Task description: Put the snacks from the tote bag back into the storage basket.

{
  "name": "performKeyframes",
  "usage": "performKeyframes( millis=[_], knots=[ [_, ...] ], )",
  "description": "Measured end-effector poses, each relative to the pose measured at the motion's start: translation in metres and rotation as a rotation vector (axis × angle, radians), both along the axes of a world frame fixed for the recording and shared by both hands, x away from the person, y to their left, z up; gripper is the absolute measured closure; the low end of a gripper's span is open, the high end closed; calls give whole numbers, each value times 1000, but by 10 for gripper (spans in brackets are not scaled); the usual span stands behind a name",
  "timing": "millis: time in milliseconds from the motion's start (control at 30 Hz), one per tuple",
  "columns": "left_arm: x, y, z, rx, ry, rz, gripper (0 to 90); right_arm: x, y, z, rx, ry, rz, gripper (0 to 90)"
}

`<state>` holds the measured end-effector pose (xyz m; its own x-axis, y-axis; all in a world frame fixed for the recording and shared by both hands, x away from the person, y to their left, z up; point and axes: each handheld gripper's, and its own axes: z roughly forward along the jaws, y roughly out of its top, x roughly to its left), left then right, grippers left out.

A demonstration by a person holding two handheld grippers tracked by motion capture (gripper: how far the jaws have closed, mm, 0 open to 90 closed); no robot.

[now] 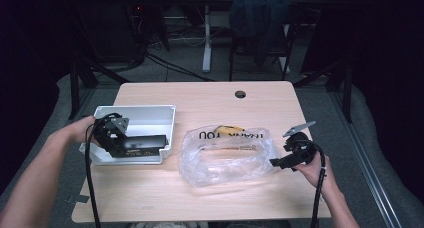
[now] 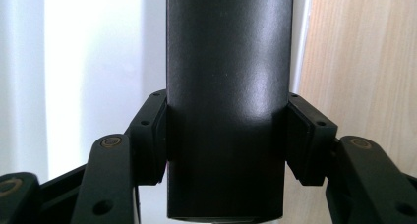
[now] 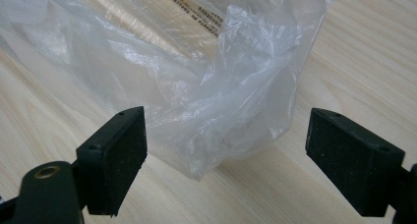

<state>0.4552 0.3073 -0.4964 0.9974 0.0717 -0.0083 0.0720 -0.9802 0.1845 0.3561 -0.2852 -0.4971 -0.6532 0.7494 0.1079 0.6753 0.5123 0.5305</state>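
Note:
A long matte black object (image 1: pixel 142 144) lies low inside the white bin (image 1: pixel 145 109) at the table's left. My left gripper (image 1: pixel 124 144) is shut on its left end. In the left gripper view both pads press the sides of the black object (image 2: pixel 226 62), with the bin's white wall (image 2: pixel 88 62) behind it. A crumpled clear plastic bag (image 1: pixel 225 155) printed with dark letters lies mid-table, and something yellow (image 1: pixel 227 129) sits at its far edge. My right gripper (image 1: pixel 278 162) stands open just right of the bag. A fold of the bag (image 3: pixel 196 76) lies ahead of the right gripper's (image 3: pixel 226 160) pads, untouched.
The wooden table (image 1: pixel 200 198) has a round cable hole (image 1: pixel 240 94) near its far edge. A chair draped with a dark jacket (image 1: pixel 260 13) stands beyond the table. A small piece of tape (image 1: pixel 80 198) hangs at the front left edge.

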Motion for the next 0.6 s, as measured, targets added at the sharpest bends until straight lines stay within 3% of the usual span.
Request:
performKeyframes(
  millis=[100,200,300,467,600],
  knots=[
    [0,0,-4,4,8,5,432,0,1,-1,7,-1,0,153],
    [0,-1,-9,33,10,-13,430,0,0,-1,5,2,3,153],
    [0,0,-12,17,8,4,428,0,0,-1,1,0,-2,153],
    [3,-2,-17,35,-6,8,421,0,0,-1,4,3,-3,153],
    [4,-4,-16,47,-13,53,385,-1,-1,0,-5,-3,2,153]
  ],
)
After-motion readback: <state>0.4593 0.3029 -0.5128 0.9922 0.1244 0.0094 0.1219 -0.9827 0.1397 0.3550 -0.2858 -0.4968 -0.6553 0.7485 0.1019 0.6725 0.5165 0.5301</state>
